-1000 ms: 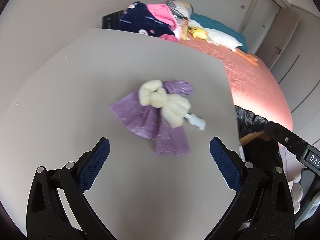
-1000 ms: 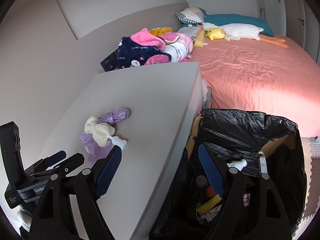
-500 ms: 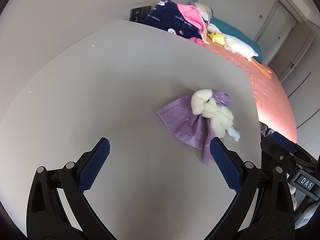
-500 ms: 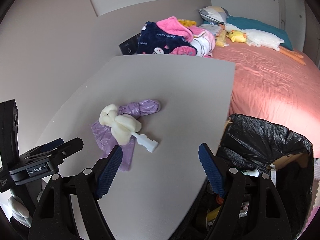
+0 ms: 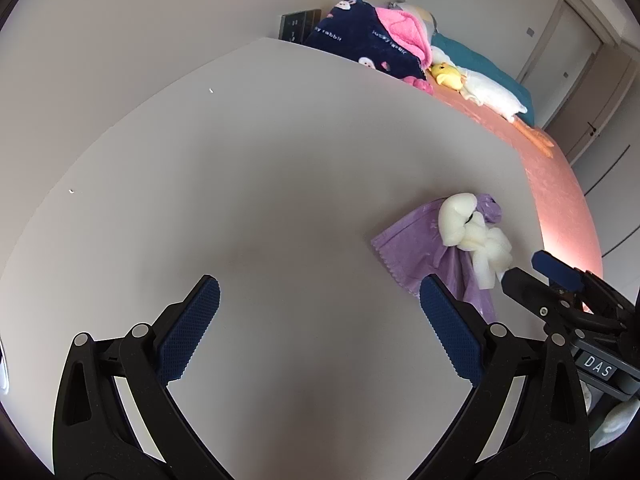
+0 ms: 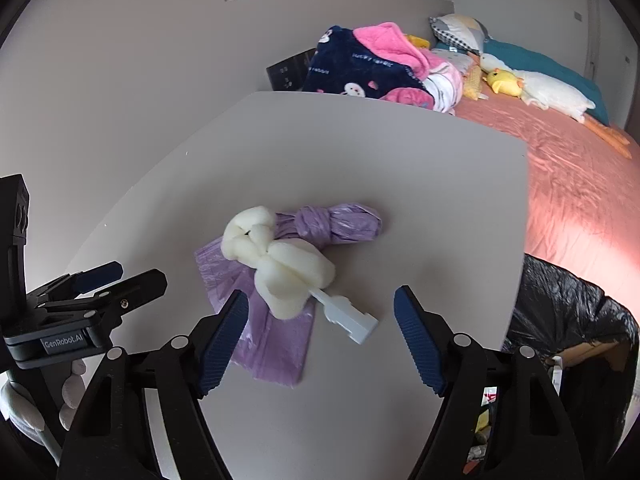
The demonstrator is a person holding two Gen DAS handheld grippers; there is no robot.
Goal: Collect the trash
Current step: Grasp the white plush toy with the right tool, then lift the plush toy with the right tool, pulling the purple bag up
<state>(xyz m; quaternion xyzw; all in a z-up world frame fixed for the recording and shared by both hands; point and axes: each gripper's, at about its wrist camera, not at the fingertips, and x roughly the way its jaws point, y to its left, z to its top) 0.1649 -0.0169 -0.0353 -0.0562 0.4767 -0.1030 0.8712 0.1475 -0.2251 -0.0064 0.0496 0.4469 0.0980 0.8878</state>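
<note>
A purple plastic bag (image 6: 280, 332), partly knotted, lies on the grey table (image 6: 400, 184) with a cream foam piece (image 6: 280, 268) and a pale plastic clip (image 6: 348, 316) on top. My right gripper (image 6: 320, 336) is open and empty, hovering just in front of the clip and foam. In the left wrist view the bag (image 5: 416, 248) and foam (image 5: 472, 236) sit at the right. My left gripper (image 5: 316, 332) is open and empty over bare table, left of the pile. The black-lined trash bin (image 6: 572, 320) stands beyond the table's right edge.
A bed with a pink sheet (image 6: 580, 176) lies beyond the table. A heap of navy and pink blankets (image 6: 372, 68) and a duck plush (image 6: 532, 84) lie on it. A grey wall (image 5: 140, 40) runs along the table's left.
My right gripper has swung left from over the bin to over the table, close to the trash pile. My left gripper has shifted left, so the pile now sits at its right.
</note>
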